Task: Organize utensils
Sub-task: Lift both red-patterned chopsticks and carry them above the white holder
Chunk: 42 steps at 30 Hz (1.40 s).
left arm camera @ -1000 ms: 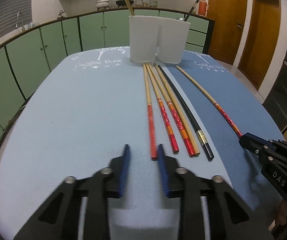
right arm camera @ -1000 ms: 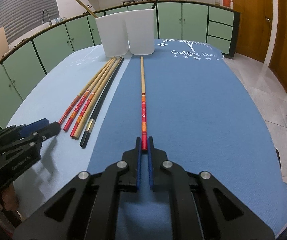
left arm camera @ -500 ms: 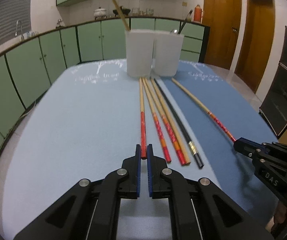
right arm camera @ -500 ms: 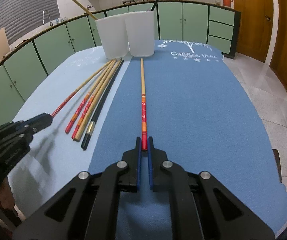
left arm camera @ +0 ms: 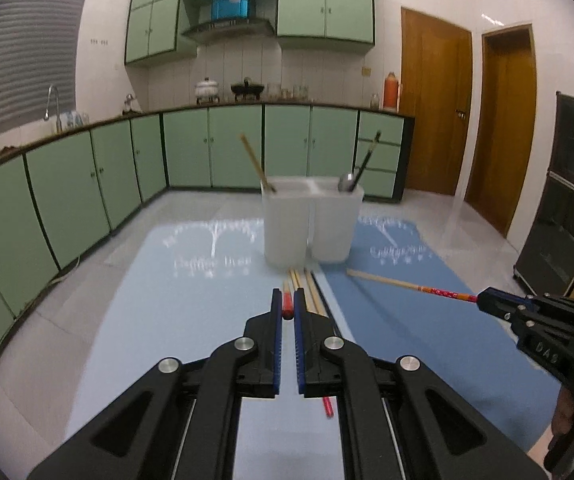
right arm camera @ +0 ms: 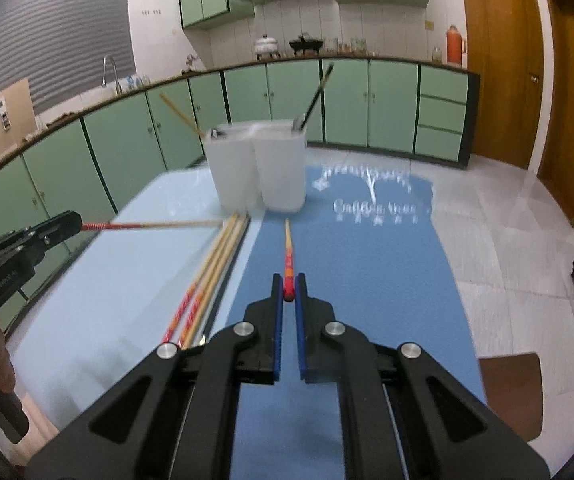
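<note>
Carrying two chopsticks at once, both lifted by their red ends and aimed at the holder: that looks to be the step in hand. Low centre of the left wrist view: left tongs (left arm camera: 286, 312) pressed together on the butt of a red-ended chopstick (left arm camera: 287, 307), seen almost end-on, tip pointing away toward the cups. Low centre of the right wrist view: right tongs (right arm camera: 288, 294) likewise pinching a second red-banded chopstick (right arm camera: 288, 258), shaft running up the middle of the frame and apparently raised off the blue bench cover (right arm camera: 387, 280). Left of it, on the bench: a bundle of remaining chopsticks (right arm camera: 211, 280), side by side, far ends just short of the holder. Further up, centre of both frames: white two-compartment holder (right arm camera: 259, 168), upright on the bench, a bamboo stick leaning out of its left cup and a dark-handled utensil out of its right. Beyond, top of the frame: green cabinets (right arm camera: 387, 100) and kitchen clutter, no part of the job.

Next move, by judgement: tipping each stick tip-down over a cup rim, likely the left one holding the bamboo stick, then loosening the tongs only once the tip is inside; the two arms near each other, so some risk of crossing shafts or nudging the light holder.
</note>
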{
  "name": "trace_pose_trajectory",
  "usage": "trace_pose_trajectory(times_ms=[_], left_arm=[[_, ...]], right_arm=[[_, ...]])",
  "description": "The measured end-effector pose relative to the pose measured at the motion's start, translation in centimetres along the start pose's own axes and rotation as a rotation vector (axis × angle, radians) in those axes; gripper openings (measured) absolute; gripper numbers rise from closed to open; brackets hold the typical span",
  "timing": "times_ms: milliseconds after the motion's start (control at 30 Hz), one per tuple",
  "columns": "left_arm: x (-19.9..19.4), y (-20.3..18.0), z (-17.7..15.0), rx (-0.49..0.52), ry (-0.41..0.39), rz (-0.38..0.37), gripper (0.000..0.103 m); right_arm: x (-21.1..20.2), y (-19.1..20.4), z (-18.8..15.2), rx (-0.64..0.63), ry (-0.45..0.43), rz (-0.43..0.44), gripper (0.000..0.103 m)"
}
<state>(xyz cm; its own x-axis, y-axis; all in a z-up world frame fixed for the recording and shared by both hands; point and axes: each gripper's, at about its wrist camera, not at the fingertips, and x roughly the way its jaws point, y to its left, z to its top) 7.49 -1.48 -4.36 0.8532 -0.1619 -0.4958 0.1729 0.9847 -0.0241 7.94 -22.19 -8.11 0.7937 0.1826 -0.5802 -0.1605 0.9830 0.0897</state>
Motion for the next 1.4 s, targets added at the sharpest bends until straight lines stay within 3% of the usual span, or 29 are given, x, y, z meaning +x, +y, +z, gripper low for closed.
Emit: trace_pose_trajectory(times_ms=[433,1033,1400], left_arm=[[-0.9,0.5,5.9,-0.015,-0.120,-0.030,0.005],[-1.3,0.4,11.4,0.000,-0.208,-0.090,0.005],[0.0,-0.6,20.5,0.022,-0.381,-0.104,0.005]], right_arm=[[-1.6,-1.5,7.8,0.069,-0.082,0.092,0.005],[-2.8,-0.1,17.2,-0.039,-0.141,0.184,0.005],[-3.3,-0.6,26.4,-0.075,-0.301,0.149,0.005]])
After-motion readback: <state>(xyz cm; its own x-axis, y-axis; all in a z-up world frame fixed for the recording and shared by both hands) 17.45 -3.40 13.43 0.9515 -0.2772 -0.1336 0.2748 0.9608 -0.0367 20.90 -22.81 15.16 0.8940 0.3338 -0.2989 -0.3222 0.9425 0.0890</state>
